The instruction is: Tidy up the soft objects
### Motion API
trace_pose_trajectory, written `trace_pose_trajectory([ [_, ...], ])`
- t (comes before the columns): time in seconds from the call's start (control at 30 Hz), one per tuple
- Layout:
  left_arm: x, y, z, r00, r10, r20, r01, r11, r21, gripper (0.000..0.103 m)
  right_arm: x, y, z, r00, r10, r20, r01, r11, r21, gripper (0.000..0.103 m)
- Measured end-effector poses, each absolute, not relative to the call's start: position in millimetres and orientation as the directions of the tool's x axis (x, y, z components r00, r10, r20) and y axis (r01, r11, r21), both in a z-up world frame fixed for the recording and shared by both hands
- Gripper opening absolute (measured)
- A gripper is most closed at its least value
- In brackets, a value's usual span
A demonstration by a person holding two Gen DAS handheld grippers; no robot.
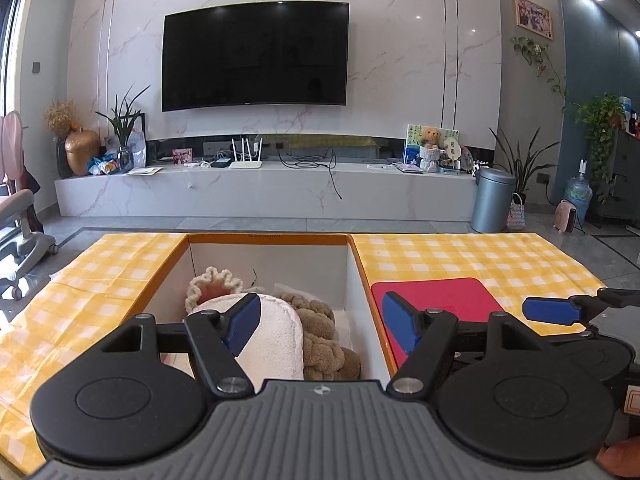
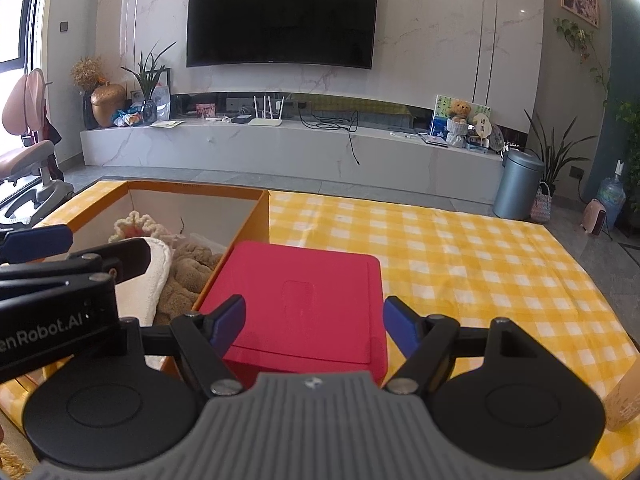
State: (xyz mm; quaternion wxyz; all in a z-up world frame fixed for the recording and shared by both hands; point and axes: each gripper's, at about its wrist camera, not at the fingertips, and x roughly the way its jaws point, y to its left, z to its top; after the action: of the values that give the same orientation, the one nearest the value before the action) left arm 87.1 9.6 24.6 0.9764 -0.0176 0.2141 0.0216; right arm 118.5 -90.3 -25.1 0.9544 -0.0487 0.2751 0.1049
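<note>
Hovering over the orange box [image 1: 366,276], the left claw [image 1: 320,330] gapes wide above 3 soft things (white slipper [image 1: 276,336] foremost). The right claw [image 2: 314,326] stands wide over the red lid [image 2: 304,296], gripping nothing.

hidden: brown plush [image 1: 320,336] partly under white pad [image 1: 276,332] | cut off: box [image 2: 248,236] near wall, both views

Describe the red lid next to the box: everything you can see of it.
The red lid is a flat, rounded-corner rectangle, apparently smooth plastic, with a faint raised rectangle at its centre. It lies level on the yellow checked tablecloth, its left edge against the orange box. The right gripper hovers open over its near edge; contact cannot be told.
</note>
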Motion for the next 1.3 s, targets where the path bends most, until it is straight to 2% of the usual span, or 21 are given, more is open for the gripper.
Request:
trace_pose_trajectory([
  [0.4, 88.4, 9.2, 24.0, 0.896, 0.047, -0.441, -0.057, 0.998, -0.011, 0.082, 119.3, -86.8, -27.3, 0.822, 0.15, -0.549, -0.225, 0.972, -0.071, 0.075],
  [1.3, 84.8, 13.4, 29.3, 0.899, 0.029, -0.437, -0.054, 0.998, -0.045, 0.082, 116.4, -90.7, -22.3, 0.827, 0.166, -0.537, -0.232, 0.971, -0.057, 0.074],
])
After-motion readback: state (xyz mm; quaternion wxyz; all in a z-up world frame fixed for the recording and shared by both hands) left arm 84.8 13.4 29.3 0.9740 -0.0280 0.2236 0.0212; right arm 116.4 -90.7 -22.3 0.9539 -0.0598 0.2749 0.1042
